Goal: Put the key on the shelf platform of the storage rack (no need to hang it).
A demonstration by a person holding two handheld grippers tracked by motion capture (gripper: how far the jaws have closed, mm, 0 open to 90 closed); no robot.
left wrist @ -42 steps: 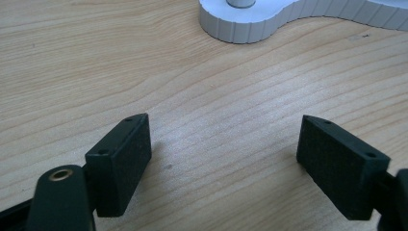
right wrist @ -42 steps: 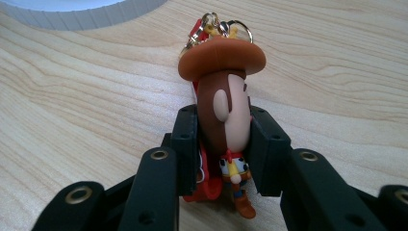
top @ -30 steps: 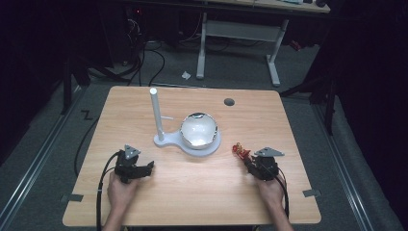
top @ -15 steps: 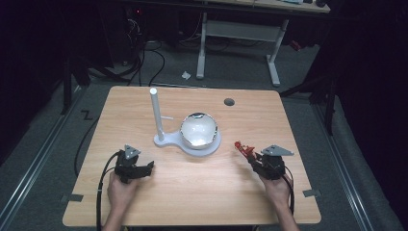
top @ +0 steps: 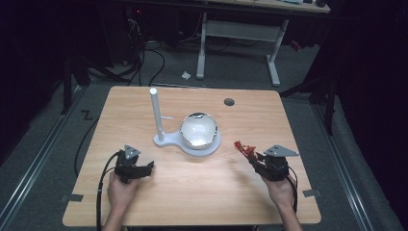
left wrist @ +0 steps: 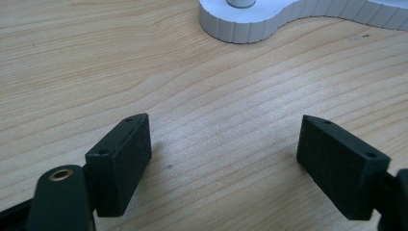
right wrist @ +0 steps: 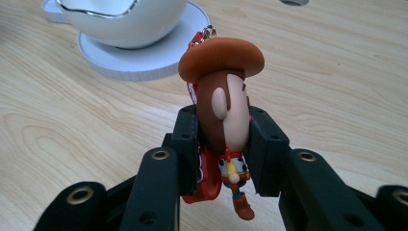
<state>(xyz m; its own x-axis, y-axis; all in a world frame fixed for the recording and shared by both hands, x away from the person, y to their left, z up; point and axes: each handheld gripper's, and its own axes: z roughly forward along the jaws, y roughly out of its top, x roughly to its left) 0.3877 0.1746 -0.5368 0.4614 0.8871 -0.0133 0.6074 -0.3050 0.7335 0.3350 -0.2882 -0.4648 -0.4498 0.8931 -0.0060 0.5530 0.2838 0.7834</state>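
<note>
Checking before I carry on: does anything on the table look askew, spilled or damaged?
Nothing stands out. The white stand sits upright with its bowl level on the table. The right hand-held gripper clamps the cowboy figure by the head; the left hand-held gripper is open.

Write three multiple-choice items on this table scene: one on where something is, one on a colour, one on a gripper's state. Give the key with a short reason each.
1. Where does the white bowl sit?
A. on the round end of the white stand, right of its post
B. on the floor
C. between the left gripper's jaws

2. What colour is the hat of the cowboy figure?
A. green
B. brown
C. blue

3. How do the jaws of the left gripper stand?
A. closed on the figure
B. closed on the post
C. apart, with bare table between them

Key: 1 A, the high view shows the bowl on the stand's disc beside the post. 2 B, the right gripper view shows a brown hat. 3 C, the left gripper view shows wood grain between the jaws, while the right gripper clamps the figure.
</note>
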